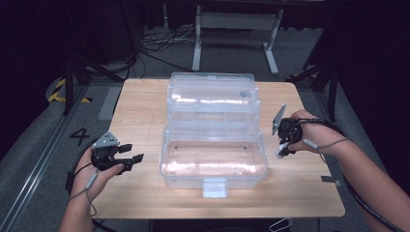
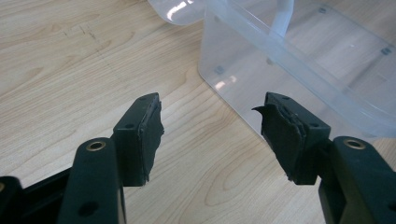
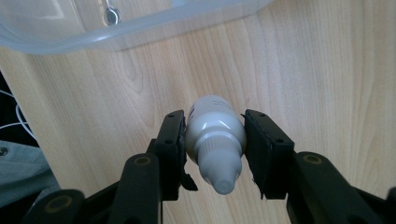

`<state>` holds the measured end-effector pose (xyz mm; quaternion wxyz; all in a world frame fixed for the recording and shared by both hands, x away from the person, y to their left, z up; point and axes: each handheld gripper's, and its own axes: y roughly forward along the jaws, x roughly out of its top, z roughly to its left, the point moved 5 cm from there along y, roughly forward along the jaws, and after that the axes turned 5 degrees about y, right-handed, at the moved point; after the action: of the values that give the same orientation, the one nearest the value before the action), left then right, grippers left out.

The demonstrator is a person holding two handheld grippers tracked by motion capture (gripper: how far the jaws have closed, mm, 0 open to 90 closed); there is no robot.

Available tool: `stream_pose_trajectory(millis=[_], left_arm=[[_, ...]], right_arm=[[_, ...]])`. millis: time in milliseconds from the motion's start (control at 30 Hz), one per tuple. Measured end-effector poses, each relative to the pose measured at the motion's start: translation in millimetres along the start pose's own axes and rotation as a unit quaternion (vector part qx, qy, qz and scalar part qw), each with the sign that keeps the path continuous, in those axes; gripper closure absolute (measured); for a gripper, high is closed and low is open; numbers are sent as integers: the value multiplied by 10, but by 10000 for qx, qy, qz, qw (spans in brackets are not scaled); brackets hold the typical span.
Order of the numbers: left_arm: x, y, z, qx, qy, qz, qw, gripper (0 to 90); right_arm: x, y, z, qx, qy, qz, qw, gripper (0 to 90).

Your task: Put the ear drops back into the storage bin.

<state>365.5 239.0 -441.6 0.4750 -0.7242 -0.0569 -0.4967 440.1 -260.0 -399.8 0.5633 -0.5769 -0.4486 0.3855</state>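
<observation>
The right claw [image 3: 212, 149] is clenched on a small white plastic dropper bottle [image 3: 215, 135], its two pads pressing the bottle's shoulders while the ribbed cap and nozzle point back toward the camera. In the right gripper view the bottle hangs over the pale wooden counter [image 3: 303, 60], just beside the rounded wall of the large clear plastic storage box [image 3: 140, 28]. In the high view that claw [image 1: 285, 137] sits off the box's right end.

The left claw [image 2: 212, 135] is released, jaws spread with nothing between them, hovering over bare wood near the box's corner.

The box [image 1: 215, 159] stands open at the middle of the counter [image 1: 140, 111], its clear hinged lid [image 1: 210, 99] tipped up behind it.

The grip looks risky: the pads hold a smooth, rounded body near its taper, so the bottle could slip or swivel and drop outside the box. Carried too low, it could also knock the rim.

Count: one bottle, one box with one lid, two claws.
</observation>
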Motion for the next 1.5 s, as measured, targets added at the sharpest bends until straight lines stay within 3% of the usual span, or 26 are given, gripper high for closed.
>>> stream_pose_trajectory(millis=[300, 500, 800, 1133, 1500], left_arm=[[-1, -2, 4, 15, 2, -4, 10000, 385], [1, -1, -1, 10, 14, 4, 10000, 385], [2, 5, -7, -1, 4, 9, 10000, 384], [4, 7, -6, -6, 15, -4, 10000, 380], [5, 7, -10, 1, 30, -3, 10000, 378]], right_arm=[[47, -201, 68, -58, -90, 11, 9999, 601], [82, -291, 114, -19, -30, -43, 10000, 601], [197, -453, 253, -7, -180, -35, 9998, 601], [329, -524, 341, 98, -231, -114, 9996, 601], [505, -554, 485, 94, -476, -153, 9987, 601]])
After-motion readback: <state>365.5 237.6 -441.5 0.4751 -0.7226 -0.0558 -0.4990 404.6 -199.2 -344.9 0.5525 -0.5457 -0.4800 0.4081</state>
